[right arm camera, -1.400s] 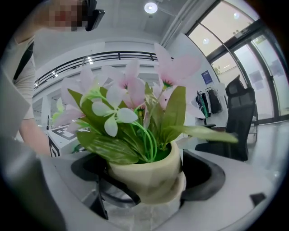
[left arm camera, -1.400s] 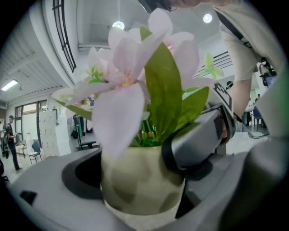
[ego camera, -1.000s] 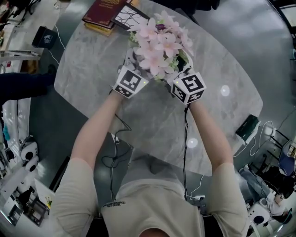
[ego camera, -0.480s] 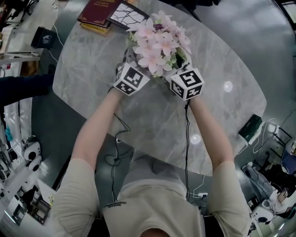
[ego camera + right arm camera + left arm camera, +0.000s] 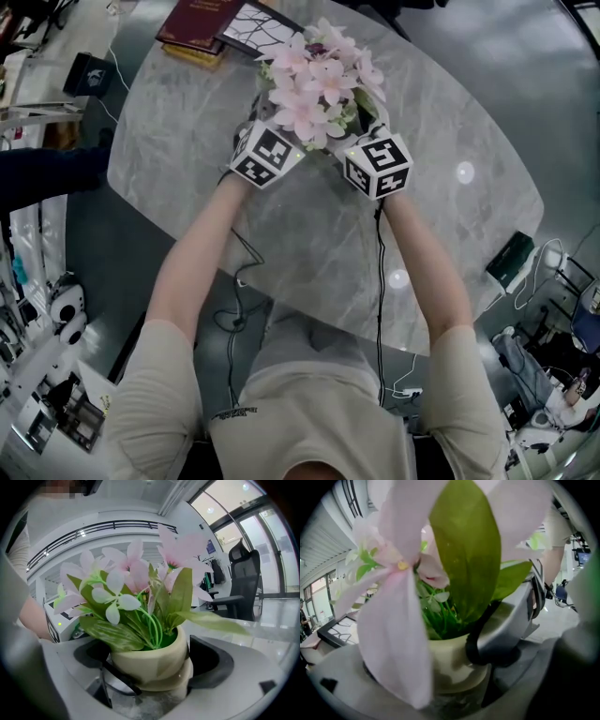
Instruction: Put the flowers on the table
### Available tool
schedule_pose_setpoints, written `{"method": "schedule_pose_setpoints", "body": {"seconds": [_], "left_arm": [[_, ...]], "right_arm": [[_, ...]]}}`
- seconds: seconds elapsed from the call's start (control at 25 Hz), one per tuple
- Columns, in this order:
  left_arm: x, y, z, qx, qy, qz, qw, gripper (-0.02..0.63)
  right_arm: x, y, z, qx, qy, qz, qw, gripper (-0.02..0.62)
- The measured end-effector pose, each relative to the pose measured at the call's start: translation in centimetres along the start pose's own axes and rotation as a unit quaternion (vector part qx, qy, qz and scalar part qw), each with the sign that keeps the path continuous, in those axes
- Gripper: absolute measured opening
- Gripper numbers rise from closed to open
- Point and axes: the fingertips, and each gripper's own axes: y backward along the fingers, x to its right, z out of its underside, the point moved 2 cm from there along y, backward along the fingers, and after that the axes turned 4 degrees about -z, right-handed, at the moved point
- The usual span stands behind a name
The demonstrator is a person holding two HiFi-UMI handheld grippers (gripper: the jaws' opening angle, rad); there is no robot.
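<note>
"Two grippers: state?"
"Clamped. The left gripper [image 5: 436,663] and right gripper [image 5: 150,667] each grip the pot [image 5: 150,660] of flowers [image 5: 319,80]."
"Location?"
"Table [image 5: 187,141], 12 o'clock end. Books [image 5: 202,23] lie at 11 o'clock."

Head view overhead, gripper views close, sharing pot [image 5: 150,660]

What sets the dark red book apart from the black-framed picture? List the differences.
The dark red book has a cover with gold print; the black-framed picture shows dark branching lines on white. The pink flowers hide the picture's near corner but leave the book uncovered. Both lie flat at the grey marble table's far edge.
</note>
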Motion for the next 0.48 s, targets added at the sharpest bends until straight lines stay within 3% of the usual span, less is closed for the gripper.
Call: {"method": "schedule_pose_setpoints", "body": {"seconds": [0.48], "left_arm": [[0.12, 0.02, 0.02, -0.009, -0.004, 0.0, 1.0, 0.494]], "right_arm": [[0.03, 0.21, 0.08, 0.009, -0.004, 0.002, 1.0, 0.52]]}}
